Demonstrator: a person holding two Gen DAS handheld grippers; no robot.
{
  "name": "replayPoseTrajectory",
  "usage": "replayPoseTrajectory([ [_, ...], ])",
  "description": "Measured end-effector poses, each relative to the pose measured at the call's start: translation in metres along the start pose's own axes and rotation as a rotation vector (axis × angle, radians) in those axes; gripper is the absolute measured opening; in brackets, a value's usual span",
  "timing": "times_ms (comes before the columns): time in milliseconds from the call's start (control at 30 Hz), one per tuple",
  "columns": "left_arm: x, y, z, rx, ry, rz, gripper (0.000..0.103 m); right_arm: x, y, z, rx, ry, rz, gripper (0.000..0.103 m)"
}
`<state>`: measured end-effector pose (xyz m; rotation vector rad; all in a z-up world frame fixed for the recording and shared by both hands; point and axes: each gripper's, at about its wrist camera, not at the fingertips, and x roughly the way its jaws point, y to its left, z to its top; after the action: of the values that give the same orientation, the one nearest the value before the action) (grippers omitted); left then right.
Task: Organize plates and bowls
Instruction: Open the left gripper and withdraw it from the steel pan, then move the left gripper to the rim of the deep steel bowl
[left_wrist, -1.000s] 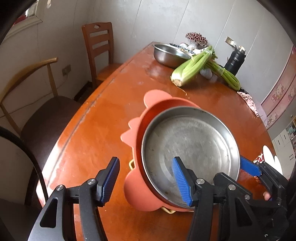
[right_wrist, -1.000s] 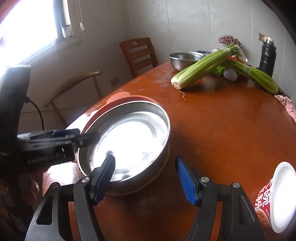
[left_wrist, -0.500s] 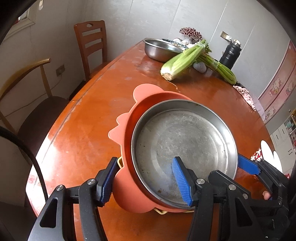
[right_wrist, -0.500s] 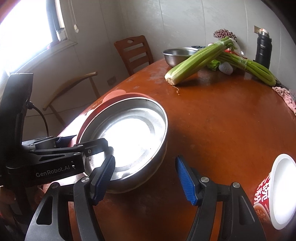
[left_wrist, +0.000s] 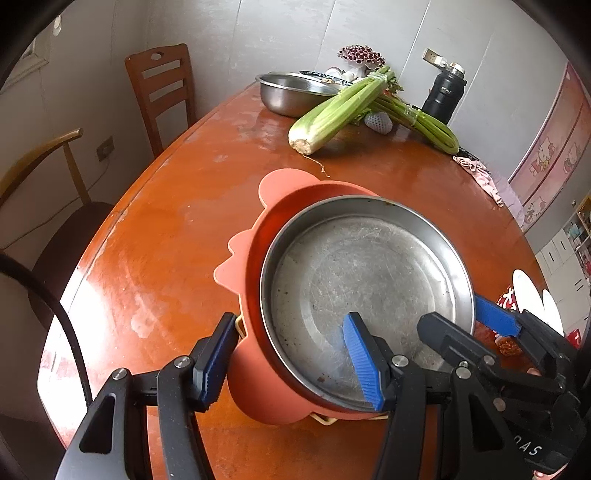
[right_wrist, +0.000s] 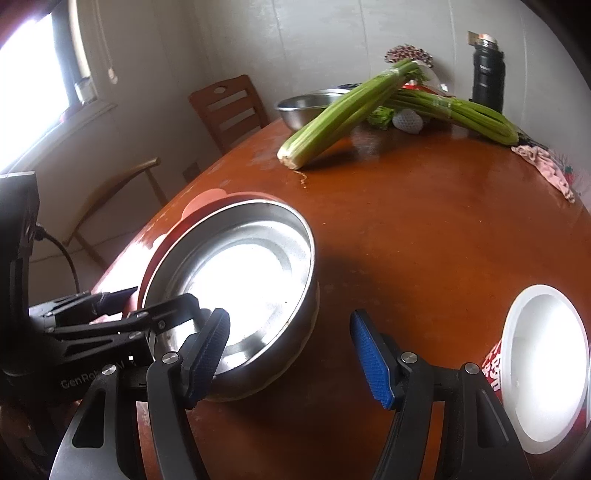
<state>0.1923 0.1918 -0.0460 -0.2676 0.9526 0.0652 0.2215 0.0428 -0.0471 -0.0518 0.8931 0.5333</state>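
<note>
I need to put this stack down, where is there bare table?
Bare table lies between the celery, the steel plate and the paper cup, and left of the orange plate. The far end around the steel bowl and flask is crowded.

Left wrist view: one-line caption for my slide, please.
Left gripper straddles the near rims of a steel pan nested in an orange bowl on the wooden table.

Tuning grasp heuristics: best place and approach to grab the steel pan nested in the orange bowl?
Grip the steel pan by its thin upright rim on the near side, one finger inside and one outside the wall, coming from above. It sits nested in the orange bowl, so a finger probably must bracket both walls, as the left hand-held gripper does now.
</note>
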Motion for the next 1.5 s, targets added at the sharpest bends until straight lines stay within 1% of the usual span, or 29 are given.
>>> replayPoseTrajectory([
  [133, -0.001, 0.0, 0.0, -0.004, 0.0, -0.003, 0.059, -0.006, 0.0, 0.002, -0.003, -0.028, -0.006, 0.07],
  [267, -0.009, 0.004, 0.0, -0.014, -0.024, -0.011, 0.059, -0.013, 0.005, 0.001, -0.02, -0.062, -0.028, 0.07],
  [433, -0.023, 0.006, -0.002, -0.026, -0.045, 0.022, 0.059, -0.024, 0.004, 0.004, -0.014, -0.115, -0.038, 0.07],
  [667, -0.052, -0.002, -0.007, -0.014, -0.097, 0.05, 0.061, -0.051, 0.003, 0.009, 0.004, -0.224, -0.021, 0.071],
  [733, -0.061, -0.006, -0.009, -0.01, -0.112, 0.056, 0.061, -0.058, 0.004, 0.01, 0.009, -0.23, -0.032, 0.071],
  [833, -0.077, -0.014, -0.012, 0.0, -0.139, 0.059, 0.062, -0.081, 0.006, 0.01, 0.015, -0.277, -0.036, 0.071],
  [967, -0.092, -0.027, -0.017, 0.016, -0.168, 0.049, 0.062, -0.114, 0.008, 0.005, 0.014, -0.328, -0.011, 0.071],
  [1267, -0.119, -0.065, -0.031, 0.075, -0.21, 0.025, 0.063, -0.17, 0.007, -0.016, -0.009, -0.384, 0.003, 0.071],
  [1400, -0.129, -0.086, -0.04, 0.099, -0.229, -0.001, 0.064, -0.192, -0.002, -0.028, -0.021, -0.398, 0.003, 0.071],
  [1500, -0.13, -0.106, -0.045, 0.126, -0.228, -0.03, 0.064, -0.208, -0.013, -0.039, -0.024, -0.408, -0.021, 0.071],
])
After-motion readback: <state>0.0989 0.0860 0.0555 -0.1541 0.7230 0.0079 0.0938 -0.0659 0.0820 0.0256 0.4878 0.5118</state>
